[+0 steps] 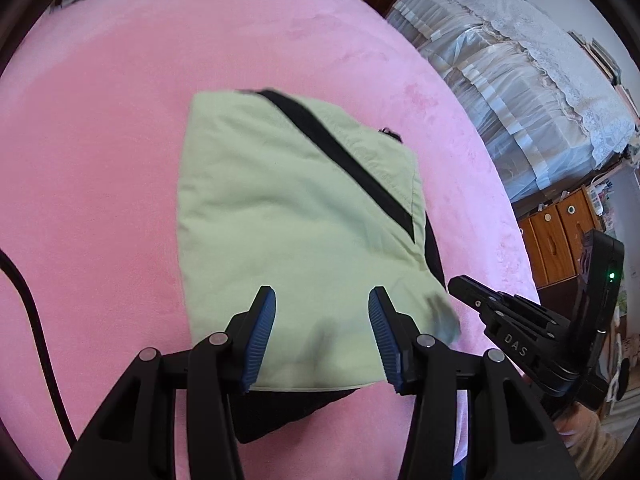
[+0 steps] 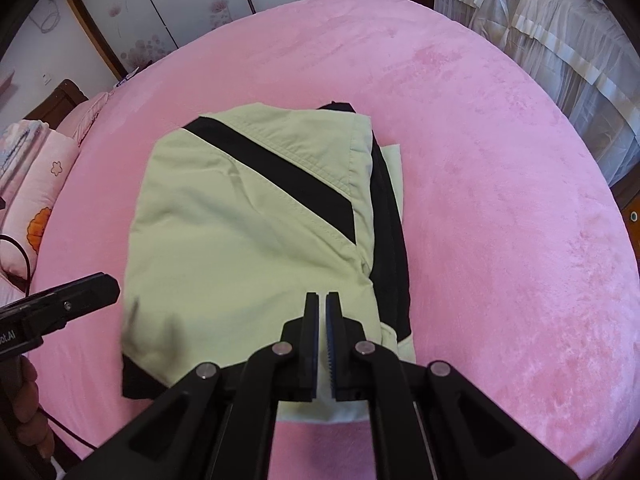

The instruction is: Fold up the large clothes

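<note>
1. While both grippers hang above it, the jacket (image 2: 256, 220) lies on the pink bed (image 2: 500, 200) as a compact, roughly square bundle, pale green with a black diagonal stripe, so the folding looks nearly or fully done.
2. Layers look stacked fairly evenly, though black lining peeks out at the 3 o'clock side and at the near 7 o'clock corner in the right wrist view; a last tidy of those edges may be all that is left.
3. On the left gripper (image 1: 322, 300) the fingers stand well apart with nothing between them, above the near part of the bundle.
4. On the right gripper (image 2: 322, 300) the fingers are almost together, a thin slit between the pads, and no cloth is caught in it.
5. Around the bundle the bed is bare pink cover on every side, widest toward 12 and 3 o'clock, so there is open room to lift away or slide the bundle.
6. A pillow (image 2: 36, 184) sits at the bed's 9 o'clock edge, lace curtains (image 2: 560, 40) hang beyond 2 o'clock, and a black cable (image 1: 36, 320) trails at 8 o'clock in the left wrist view, which could snag.
</note>
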The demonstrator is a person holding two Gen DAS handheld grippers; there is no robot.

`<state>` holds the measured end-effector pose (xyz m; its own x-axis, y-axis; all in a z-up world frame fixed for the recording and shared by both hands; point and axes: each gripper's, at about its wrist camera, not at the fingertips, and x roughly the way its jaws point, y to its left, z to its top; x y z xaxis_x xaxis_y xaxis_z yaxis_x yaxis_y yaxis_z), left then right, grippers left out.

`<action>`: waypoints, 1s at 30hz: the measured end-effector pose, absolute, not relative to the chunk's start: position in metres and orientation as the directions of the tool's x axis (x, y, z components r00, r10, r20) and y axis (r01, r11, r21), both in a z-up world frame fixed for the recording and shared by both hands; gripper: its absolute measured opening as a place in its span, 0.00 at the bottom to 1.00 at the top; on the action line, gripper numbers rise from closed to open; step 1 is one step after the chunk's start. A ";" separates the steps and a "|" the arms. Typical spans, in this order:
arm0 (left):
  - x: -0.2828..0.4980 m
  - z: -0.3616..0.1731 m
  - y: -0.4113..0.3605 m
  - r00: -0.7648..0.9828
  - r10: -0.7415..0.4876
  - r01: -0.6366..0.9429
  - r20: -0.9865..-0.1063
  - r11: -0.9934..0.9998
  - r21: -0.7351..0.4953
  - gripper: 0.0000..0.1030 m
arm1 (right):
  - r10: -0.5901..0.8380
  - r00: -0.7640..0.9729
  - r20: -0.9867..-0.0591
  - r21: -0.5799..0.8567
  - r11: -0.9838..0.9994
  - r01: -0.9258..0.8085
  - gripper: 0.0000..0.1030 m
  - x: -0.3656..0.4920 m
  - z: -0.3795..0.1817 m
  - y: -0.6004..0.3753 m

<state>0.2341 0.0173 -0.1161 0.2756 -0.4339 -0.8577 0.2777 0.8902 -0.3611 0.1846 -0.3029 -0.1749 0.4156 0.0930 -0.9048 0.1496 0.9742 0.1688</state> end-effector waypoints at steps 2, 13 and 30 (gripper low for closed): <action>0.231 -0.102 0.018 0.302 -0.420 0.281 -0.856 0.897 -0.341 0.54 | 0.081 0.432 -0.898 0.158 0.976 0.147 0.28 0.179 -0.160 -0.301; 0.224 -0.054 0.051 0.418 -0.394 0.249 -0.819 0.916 -0.314 0.70 | -0.034 0.621 -0.783 -0.005 0.999 0.048 0.79 0.172 -0.078 -0.302; 0.291 -0.198 0.092 0.198 -0.560 0.068 -0.805 0.827 -0.558 0.70 | 0.252 0.363 -0.897 0.294 0.954 0.063 0.91 0.234 -0.226 -0.365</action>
